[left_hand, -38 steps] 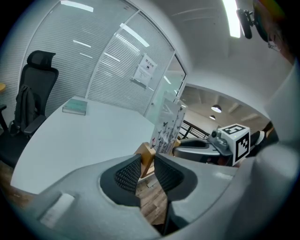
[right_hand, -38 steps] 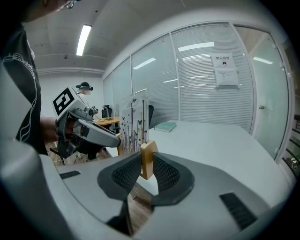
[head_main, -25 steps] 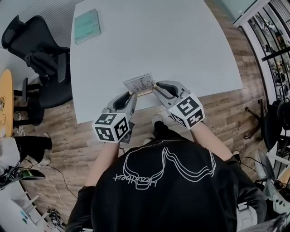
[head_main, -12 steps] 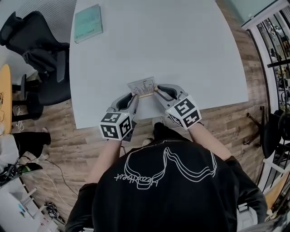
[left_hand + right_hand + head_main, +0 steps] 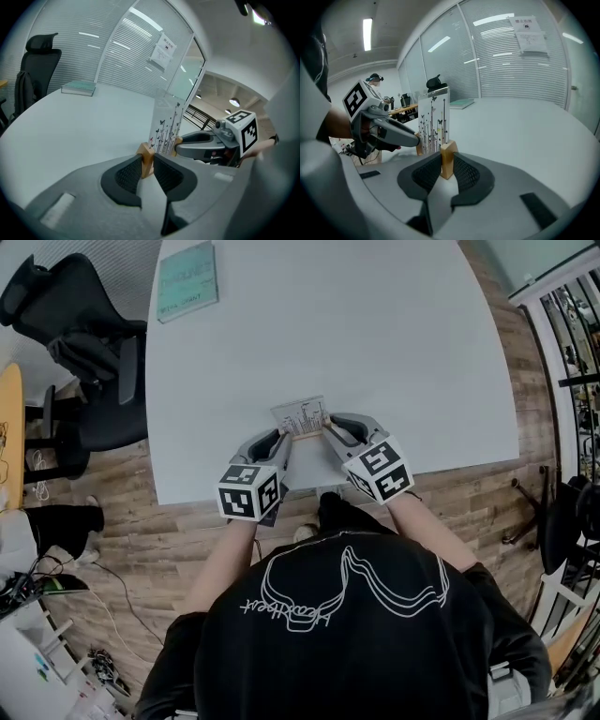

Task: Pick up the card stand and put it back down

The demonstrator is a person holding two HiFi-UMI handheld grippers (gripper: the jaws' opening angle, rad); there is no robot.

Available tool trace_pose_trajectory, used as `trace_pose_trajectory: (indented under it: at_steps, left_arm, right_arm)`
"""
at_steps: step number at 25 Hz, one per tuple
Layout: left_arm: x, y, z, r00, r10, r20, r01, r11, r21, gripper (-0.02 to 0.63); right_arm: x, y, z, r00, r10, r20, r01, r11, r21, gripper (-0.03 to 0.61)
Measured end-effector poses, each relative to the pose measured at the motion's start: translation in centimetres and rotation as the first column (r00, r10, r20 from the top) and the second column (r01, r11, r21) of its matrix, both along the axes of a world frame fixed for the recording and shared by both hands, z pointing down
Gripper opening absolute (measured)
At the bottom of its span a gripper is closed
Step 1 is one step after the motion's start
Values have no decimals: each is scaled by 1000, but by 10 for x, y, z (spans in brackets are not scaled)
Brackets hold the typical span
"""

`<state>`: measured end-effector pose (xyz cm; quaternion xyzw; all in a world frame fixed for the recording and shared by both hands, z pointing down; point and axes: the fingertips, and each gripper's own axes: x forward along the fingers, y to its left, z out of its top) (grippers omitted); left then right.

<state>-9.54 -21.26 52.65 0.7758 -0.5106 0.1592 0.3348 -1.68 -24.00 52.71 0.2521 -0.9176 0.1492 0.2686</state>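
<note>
**Card stand pinched at both ends of its wooden base**

At far left, a teal book (image 5: 187, 282) lies on the table (image 5: 394, 324), well apart from the work. Its cover print is too small to read. Your left gripper (image 5: 281, 435) takes the left end of the card stand (image 5: 302, 415). Its jaws are closing, and the wooden base block sits between the ribbed pads, which press on it. The stand is upright near the table's near edge, between the two grippers; whether its base rests on the surface cannot be told. Your right gripper (image 5: 330, 430) pinches the opposite end of the base in the same way. Gripping the wood at both ends presumably holds the clear panel level and spares it the pads' pressure. The panel shows black stems and butterflies, with no legible words. The marker cubes (image 5: 251, 491) carry only square patterns, and the notice (image 5: 162, 50) on the blinds is unreadable.
</note>
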Motion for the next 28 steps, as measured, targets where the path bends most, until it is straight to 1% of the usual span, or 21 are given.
trace_pose_trajectory:
  at_steps: [6,12,17,21,24,25,28]
  left_arm:
    - [1,2,2,999,13,31,-14,1000,14,86]
    - [1,2,2,999,11,42,-12,1000,21,86]
    - [-6,4,-4,1000,-2,0,2,1000,14,117]
    - [-8,13,-19,999,-9,-39,10,1000,24,130]
    - [-9,24,-39,997,-5,-71,10,998,61,130]
    - [-9,28,-46,997,-5,-79,11,997,77,130]
    - [-14,42,-69,994,-6,-108,20,992,128,130]
  right_arm:
    - [0,2,7,1000,6,-5,-6,1000,-8,86]
    - [0,5,4,1000,18,15,-18,1000,-9,95]
    - [9,1,-8,998,60,32,-60,998,-1,126]
    - [19,8,-33,992,95,77,-97,995,15,127]
    - [22,21,-57,986,98,136,-101,995,17,124]
    - [22,26,-66,983,94,155,-98,995,19,112]
    - [20,44,-92,978,77,193,-89,995,54,93]
